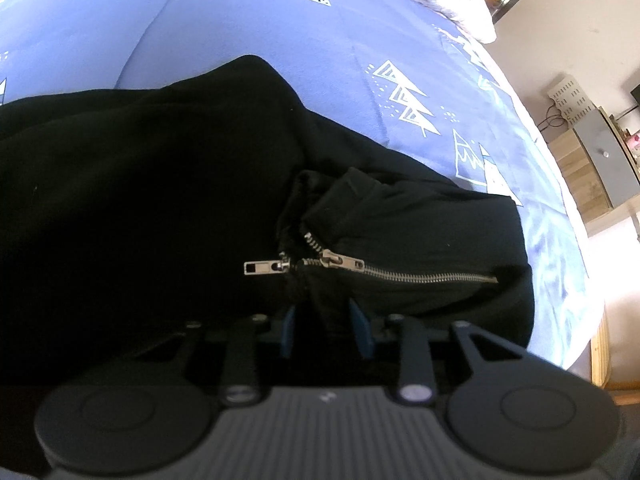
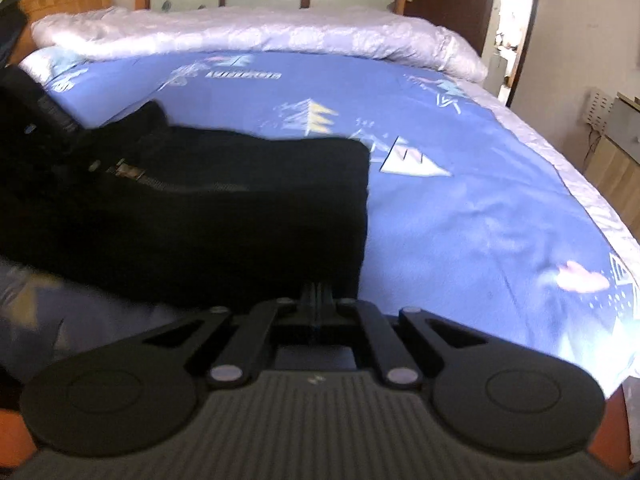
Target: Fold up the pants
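The black pants (image 1: 152, 184) lie on the bed, spread over a blue bedsheet (image 1: 304, 40) printed with white trees. In the left wrist view the waist end is nearest the camera, its metal zipper (image 1: 400, 274) running roughly level across the picture toward the right, with the pull tab (image 1: 262, 268) lying off to the left; the rest of the dark cloth reaches away to the left and upward.

The left hand-held gripper (image 1: 326, 320) has its blue-padded fingers drawn close together on a ridge of the pants' fabric just below the zipper — the cloth stands pinched between them.

In the right wrist view the pants (image 2: 224, 208) lie with their long axis across the picture, a straight edge facing right toward open sheet. The right hand-held gripper (image 2: 318, 300) has its fingers fully together at the near edge of the cloth; the view is blurred — it seems to pinch the fabric's edge, but I cannot be sure. A white quilt (image 2: 256, 36) is bunched along the far side of the bed.
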A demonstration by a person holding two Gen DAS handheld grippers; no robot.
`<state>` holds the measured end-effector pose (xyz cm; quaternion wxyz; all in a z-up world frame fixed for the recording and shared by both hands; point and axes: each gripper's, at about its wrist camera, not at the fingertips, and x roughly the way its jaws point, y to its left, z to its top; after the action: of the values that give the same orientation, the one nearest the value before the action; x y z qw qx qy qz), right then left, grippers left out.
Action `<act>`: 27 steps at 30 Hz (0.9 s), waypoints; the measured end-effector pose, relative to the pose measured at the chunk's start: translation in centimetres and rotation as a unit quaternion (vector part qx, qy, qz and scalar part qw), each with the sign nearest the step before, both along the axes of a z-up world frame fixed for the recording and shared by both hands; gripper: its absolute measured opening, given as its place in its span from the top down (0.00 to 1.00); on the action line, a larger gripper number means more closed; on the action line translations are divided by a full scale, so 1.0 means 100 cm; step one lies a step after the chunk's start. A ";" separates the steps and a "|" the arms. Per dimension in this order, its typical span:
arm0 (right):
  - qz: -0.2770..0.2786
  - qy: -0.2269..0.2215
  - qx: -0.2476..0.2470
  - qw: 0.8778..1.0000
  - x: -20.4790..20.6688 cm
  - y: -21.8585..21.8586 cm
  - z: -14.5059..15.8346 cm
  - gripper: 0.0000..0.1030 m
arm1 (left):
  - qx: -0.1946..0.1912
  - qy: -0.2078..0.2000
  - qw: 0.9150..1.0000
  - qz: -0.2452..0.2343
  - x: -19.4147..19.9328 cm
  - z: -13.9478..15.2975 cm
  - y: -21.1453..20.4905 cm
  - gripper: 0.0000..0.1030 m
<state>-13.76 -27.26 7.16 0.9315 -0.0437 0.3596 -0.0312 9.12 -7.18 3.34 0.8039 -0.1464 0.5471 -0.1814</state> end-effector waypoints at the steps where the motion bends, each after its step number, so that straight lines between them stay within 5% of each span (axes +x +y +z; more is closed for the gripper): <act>1: 0.004 0.010 0.000 1.000 -0.013 -0.001 -0.003 0.98 | -0.001 0.001 1.000 0.000 0.001 -0.001 0.000 0.69; 4: -0.006 0.025 -0.018 1.000 -0.026 0.002 -0.014 0.98 | 0.001 0.002 1.000 0.002 0.001 -0.005 -0.001 0.66; 10: -0.042 -0.063 0.071 0.995 -0.004 -0.034 0.036 0.91 | 0.005 0.005 1.000 -0.003 0.001 -0.004 0.001 0.61; 14: -0.054 -0.052 0.108 0.991 0.023 -0.053 0.027 0.73 | -0.009 -0.002 1.000 0.009 0.011 0.020 0.014 0.60; 17: -0.058 -0.029 0.131 0.989 0.024 -0.057 0.010 0.74 | -0.006 -0.043 0.999 -0.004 0.025 0.050 0.010 0.60; 19: -0.064 -0.004 0.158 0.985 0.025 -0.060 -0.005 0.87 | 0.015 -0.066 0.997 -0.034 0.037 0.067 -0.015 0.60; 23: -0.061 -0.012 0.160 0.985 0.015 -0.050 -0.002 0.92 | 0.050 -0.115 0.983 -0.135 0.056 0.080 -0.096 0.52; 27: -0.066 -0.020 0.169 0.983 0.004 -0.049 0.001 0.92 | 0.093 -0.133 0.967 -0.197 0.071 0.056 -0.162 0.48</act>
<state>-13.31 -32.19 7.31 0.9283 0.1390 0.3433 -0.0318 16.18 -23.43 8.97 0.8279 0.0654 0.4676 -0.3028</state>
